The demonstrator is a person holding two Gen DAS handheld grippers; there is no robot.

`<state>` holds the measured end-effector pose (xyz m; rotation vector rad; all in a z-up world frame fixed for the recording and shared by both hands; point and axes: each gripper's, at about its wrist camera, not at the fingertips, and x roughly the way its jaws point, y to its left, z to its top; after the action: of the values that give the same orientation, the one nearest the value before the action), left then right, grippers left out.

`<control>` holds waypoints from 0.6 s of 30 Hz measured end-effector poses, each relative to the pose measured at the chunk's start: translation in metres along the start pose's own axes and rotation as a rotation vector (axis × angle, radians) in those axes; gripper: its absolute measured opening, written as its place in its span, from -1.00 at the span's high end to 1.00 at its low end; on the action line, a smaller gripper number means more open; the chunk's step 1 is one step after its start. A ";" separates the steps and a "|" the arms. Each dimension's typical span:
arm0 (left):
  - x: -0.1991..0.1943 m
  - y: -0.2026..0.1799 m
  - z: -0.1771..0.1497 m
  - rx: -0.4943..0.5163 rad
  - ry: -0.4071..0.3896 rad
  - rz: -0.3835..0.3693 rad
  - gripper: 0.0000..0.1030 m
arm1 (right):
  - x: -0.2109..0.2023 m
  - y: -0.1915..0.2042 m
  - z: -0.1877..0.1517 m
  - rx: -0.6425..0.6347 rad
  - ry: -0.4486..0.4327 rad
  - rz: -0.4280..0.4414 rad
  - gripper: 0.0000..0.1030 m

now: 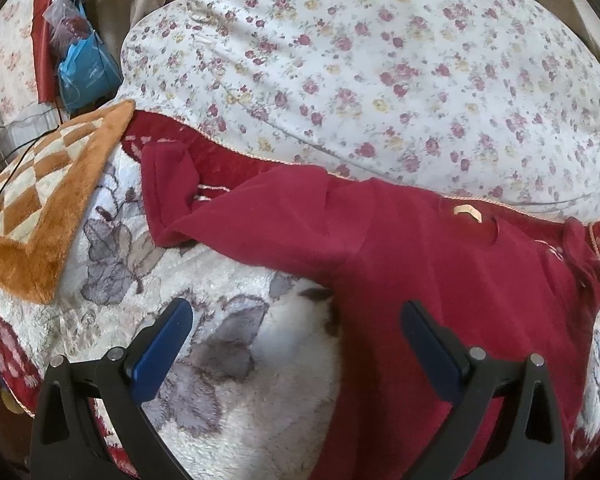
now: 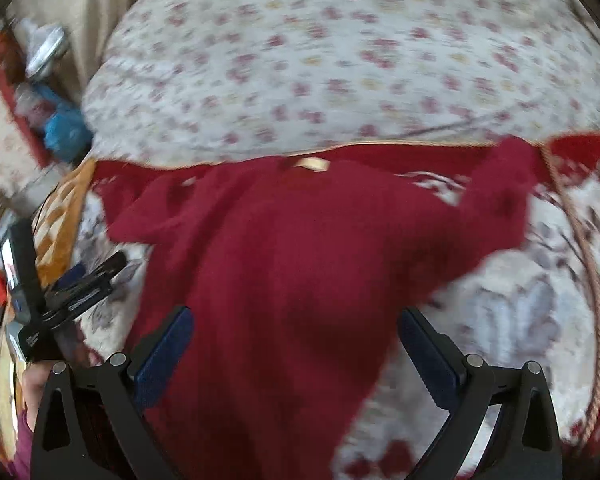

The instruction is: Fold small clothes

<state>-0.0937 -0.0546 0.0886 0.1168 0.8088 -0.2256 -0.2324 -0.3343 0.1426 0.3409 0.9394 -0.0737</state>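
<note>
A plain dark-red fleece garment (image 1: 420,264) lies ahead of the black left gripper (image 1: 298,312) with blue pads, over a cream plush blanket (image 1: 228,344) with grey leaf print, beyond it a white quilt (image 1: 360,60) strewn with small pink flowers, to its left an orange-and-cream checked cushion (image 1: 48,200).

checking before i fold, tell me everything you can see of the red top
The red top is a deep red, soft fleece-like garment with long sleeves, spread flat and unfolded on a fluffy floral blanket. A pale tag sits at its neckline, which lies toward the flowered duvet. One sleeve is bent and crumpled; the other angles outward. Neither open gripper grips it.
</note>
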 end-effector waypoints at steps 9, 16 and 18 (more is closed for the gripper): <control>0.005 -0.002 -0.005 0.024 -0.002 -0.007 -1.00 | 0.016 0.033 0.019 -0.033 -0.062 -0.083 -1.00; 0.012 -0.003 -0.006 0.027 0.012 0.004 -1.00 | 0.027 0.038 0.025 0.027 -0.035 -0.051 -1.00; 0.014 -0.003 -0.006 0.030 0.016 0.008 -1.00 | 0.033 0.038 0.026 0.039 -0.019 -0.039 -1.00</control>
<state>-0.0894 -0.0588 0.0738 0.1500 0.8211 -0.2290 -0.1846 -0.3036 0.1403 0.3577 0.9270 -0.1305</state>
